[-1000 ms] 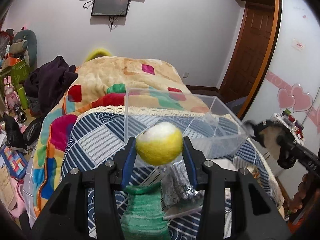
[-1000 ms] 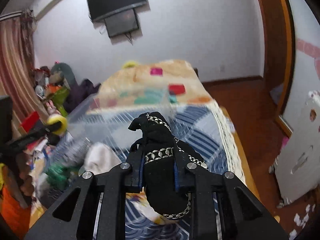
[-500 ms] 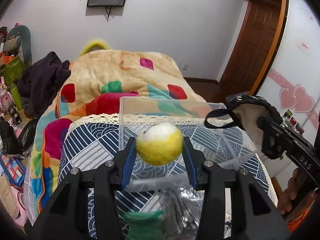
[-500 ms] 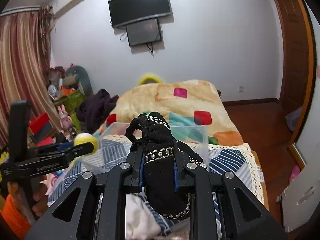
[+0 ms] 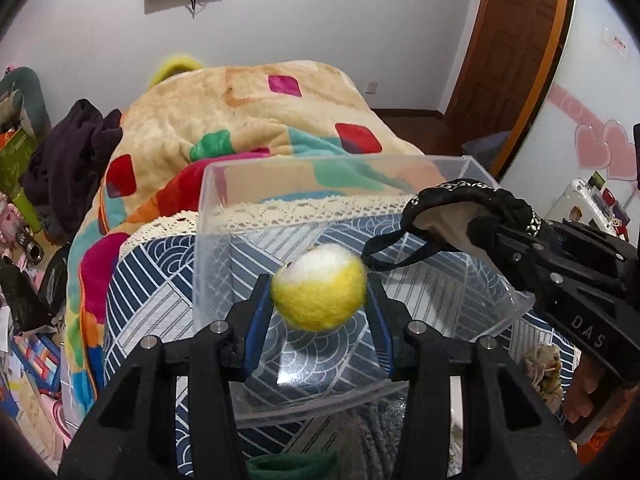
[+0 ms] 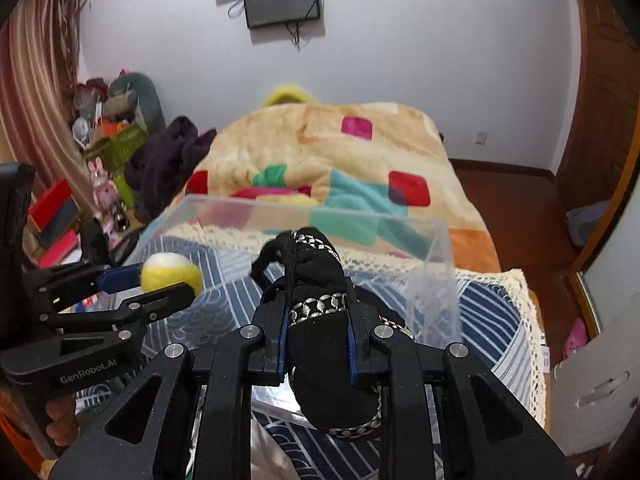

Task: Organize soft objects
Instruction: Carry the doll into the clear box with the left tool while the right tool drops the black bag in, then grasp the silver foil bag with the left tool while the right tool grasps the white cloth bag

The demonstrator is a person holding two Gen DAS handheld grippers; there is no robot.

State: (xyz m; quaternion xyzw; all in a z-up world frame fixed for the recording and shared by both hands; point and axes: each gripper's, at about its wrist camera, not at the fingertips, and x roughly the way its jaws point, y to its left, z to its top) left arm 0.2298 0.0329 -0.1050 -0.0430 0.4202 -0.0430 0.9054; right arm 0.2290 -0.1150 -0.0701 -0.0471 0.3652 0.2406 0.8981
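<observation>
My left gripper [image 5: 319, 298] is shut on a yellow and white felt ball [image 5: 319, 286] and holds it over the near side of a clear plastic box [image 5: 208, 216] on the bed. The ball also shows in the right wrist view [image 6: 171, 273]. My right gripper [image 6: 316, 332] is shut on a black fabric pouch with silver trim [image 6: 320, 320], held above the box's [image 6: 434, 248] right side. In the left wrist view the pouch [image 5: 472, 204] hangs over the box's right rim.
The box stands on a blue and white patterned cloth [image 5: 136, 280] over a colourful blanket [image 5: 260, 120]. A grey knit item [image 5: 380, 432] and a green one [image 5: 292, 466] lie in front of the box. Clutter and toys [image 6: 100, 152] line the left wall.
Both grippers have moved forward toward the clear box. The ball and the pouch now hang over it, and the right gripper has come in close beside the left.
</observation>
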